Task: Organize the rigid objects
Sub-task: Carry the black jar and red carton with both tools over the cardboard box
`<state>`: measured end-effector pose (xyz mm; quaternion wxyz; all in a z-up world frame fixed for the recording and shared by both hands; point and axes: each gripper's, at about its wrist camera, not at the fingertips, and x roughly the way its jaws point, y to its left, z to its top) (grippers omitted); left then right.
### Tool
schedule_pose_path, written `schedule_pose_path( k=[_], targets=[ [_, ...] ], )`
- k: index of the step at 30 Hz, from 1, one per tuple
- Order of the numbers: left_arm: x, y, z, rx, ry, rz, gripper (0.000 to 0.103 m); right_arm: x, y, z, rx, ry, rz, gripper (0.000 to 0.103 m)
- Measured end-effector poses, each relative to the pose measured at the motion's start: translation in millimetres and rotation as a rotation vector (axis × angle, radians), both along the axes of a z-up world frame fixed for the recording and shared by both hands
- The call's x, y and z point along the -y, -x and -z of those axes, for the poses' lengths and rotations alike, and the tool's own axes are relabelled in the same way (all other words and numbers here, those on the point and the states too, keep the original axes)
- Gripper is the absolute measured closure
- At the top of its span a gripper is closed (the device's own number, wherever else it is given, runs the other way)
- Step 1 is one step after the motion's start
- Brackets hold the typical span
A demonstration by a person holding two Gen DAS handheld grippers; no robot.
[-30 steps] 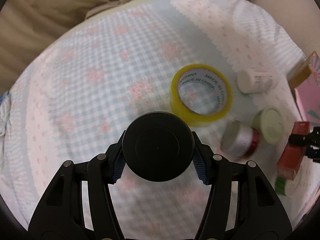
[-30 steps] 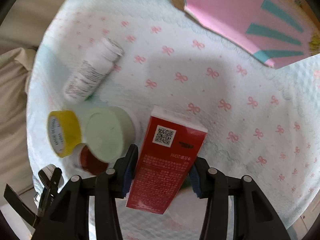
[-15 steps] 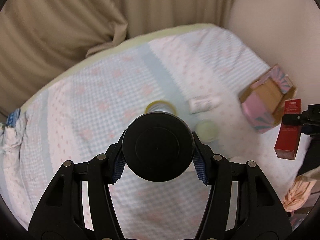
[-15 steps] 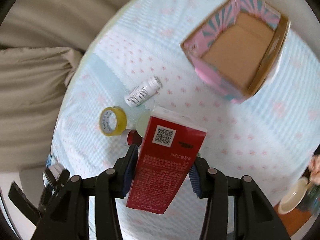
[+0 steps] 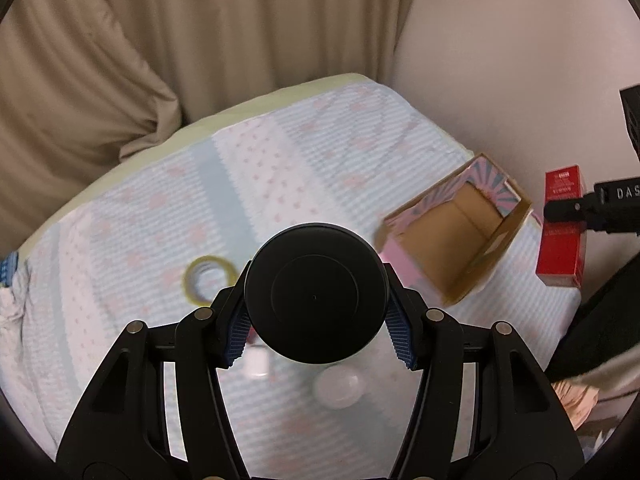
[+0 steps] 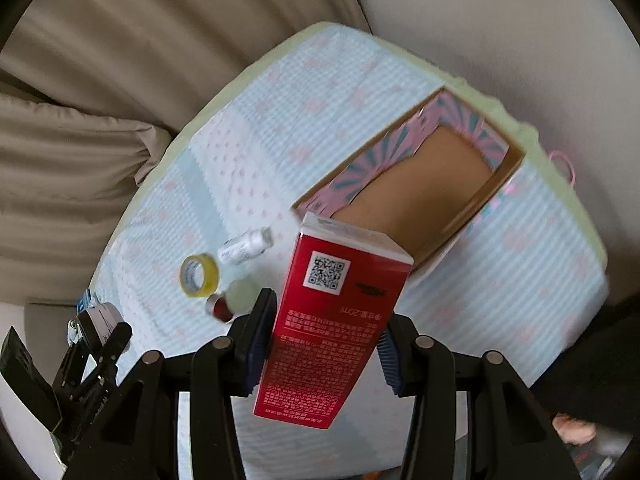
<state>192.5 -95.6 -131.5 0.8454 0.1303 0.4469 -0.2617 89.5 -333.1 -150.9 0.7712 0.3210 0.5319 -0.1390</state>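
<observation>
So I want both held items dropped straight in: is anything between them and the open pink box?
Nothing visible. The red carton in the right gripper and the black round jar in the left gripper hang above the table; the pink box looks empty.

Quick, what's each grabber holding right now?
Left gripper: closed on a round black lid.
Right gripper: closed on a red carton.

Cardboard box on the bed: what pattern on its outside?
Pink with teal sunburst stripes; plain brown inside. The open cardboard box shows best in the right wrist view.

White bottle (image 5: 256, 362) — blurred, half hidden behind jaws.
</observation>
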Motion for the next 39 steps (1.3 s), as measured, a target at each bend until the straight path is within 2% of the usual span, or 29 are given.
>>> schedule_pose_path(
  k=[5, 8, 12, 17, 24, 30, 35, 39],
  targets=[
    [68, 10, 18, -0.043, 0.001, -0.049, 0.049, 62, -14, 1, -0.009, 0.039, -0.080, 0.060],
    [109, 7, 35, -0.064, -0.013, -0.072, 0.049, 94, -28, 11, -0.020, 0.052, -0.128, 0.060],
    [156, -2, 59, -0.113, -0.019, -0.117, 0.049, 130, -47, 41, -0.069, 0.038, -0.173, 0.060],
    [206, -17, 101, -0.153, -0.077, -0.106, 0.049, 166, -70, 83, -0.126, 0.009, -0.201, 0.060],
    [253, -35, 163, -0.195, -0.165, -0.039, 0.049, 186, -99, 140, -0.206, -0.014, -0.236, 0.060],
    [278, -39, 223, -0.273, -0.242, 0.006, 0.049, 185, -111, 185, -0.270, -0.008, -0.290, 0.060],
    [285, -39, 246, -0.323, -0.285, 0.036, 0.049, 187, -114, 207, -0.291, -0.031, -0.291, 0.060],
    [285, -41, 246, -0.322, -0.295, 0.039, 0.049, 188, -117, 214, -0.301, -0.034, -0.313, 0.060]
  ],
)
